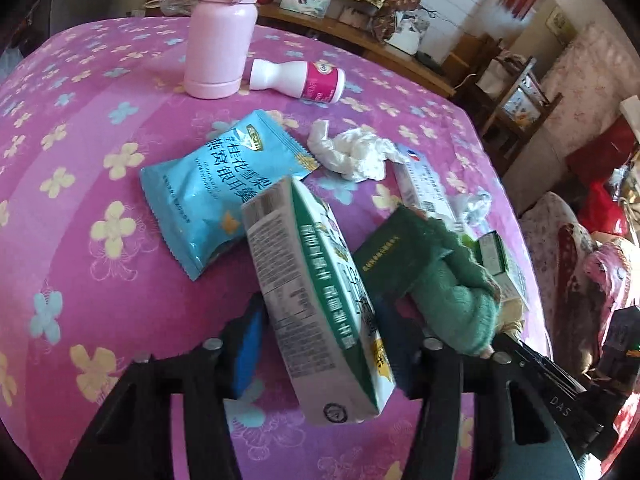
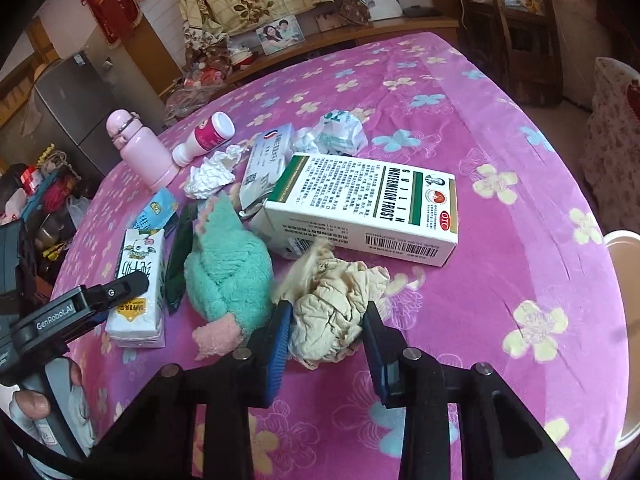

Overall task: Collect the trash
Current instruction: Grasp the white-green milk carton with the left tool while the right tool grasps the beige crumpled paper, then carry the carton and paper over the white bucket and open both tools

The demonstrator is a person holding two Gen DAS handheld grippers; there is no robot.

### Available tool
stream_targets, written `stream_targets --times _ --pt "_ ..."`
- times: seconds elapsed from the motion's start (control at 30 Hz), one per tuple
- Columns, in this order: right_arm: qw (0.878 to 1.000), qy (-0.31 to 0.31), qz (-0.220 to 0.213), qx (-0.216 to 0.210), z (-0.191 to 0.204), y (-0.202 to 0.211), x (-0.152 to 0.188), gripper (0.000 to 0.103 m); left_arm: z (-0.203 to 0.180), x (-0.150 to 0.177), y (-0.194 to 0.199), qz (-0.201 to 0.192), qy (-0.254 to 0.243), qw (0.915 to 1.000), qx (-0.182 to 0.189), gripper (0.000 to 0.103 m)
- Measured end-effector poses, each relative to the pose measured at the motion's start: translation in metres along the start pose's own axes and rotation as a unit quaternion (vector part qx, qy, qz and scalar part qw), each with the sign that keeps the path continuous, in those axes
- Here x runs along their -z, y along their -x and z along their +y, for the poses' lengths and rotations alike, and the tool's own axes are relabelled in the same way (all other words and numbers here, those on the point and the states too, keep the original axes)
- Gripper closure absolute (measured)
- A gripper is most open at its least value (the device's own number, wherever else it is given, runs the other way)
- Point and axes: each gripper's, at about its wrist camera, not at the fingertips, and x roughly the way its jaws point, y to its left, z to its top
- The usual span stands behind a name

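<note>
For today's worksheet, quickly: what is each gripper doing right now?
Left gripper: around the green-and-white carton, grip cannot be told.
Right gripper: closed on the crumpled beige wad.

I am reading "GUILIN WATERMELON FROST" and "OTC" on the white medicine box (image 2: pixel 360 204). I am seeing "GenRobot.AI" on the left gripper (image 2: pixel 56 314).

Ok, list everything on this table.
flask: one, pink, far side
bottle: one, white-pink, lying by flask
packet: one, blue, by carton
tissue: one, white, by packet
carton: one, green-white, in left tongs
pack: one, dark green, by carton
sock: one, green, by pack
big box: one, white, centre
small box: one, white, behind big box
wrapper: one, silvery, behind big box
rag: one, beige, in right tongs
cloth: one, pink, over table
tongs: two, black, nearest
</note>
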Motion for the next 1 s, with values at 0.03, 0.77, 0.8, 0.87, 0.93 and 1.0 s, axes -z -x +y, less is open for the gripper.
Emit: stream_targets --times 0.03,0.77,0.8,0.87,0.93,1.0 --pt "1.000 0.004 -0.004 0.001 0.000 0.003 0.001 0.071 0.000 0.000 0.003 -0.001 0.000 1.0000 0.005 0.053" --pt "0.998 0.036 -0.058 -0.011 0.005 0.089 0.032 0.072 -0.067 0.045 0.068 -0.029 -0.105 0.9938 0.026 0.063" --pt "0.998 0.035 -0.058 -0.011 0.005 0.090 0.033 0.072 -0.069 0.047 0.068 -0.028 -0.108 0.9933 0.027 0.063" --pt "0.998 0.034 -0.060 -0.010 0.003 0.093 0.035 0.072 -0.074 0.050 0.068 -0.028 -0.115 0.9925 0.029 0.063" --pt "0.997 0.034 -0.062 -0.007 0.001 0.097 0.037 0.072 -0.080 0.053 0.069 -0.031 -0.122 0.9916 0.029 0.063" --pt "0.997 0.033 -0.065 -0.006 -0.002 0.100 0.038 0.072 -0.085 0.055 0.070 -0.032 -0.129 0.9907 0.031 0.063"
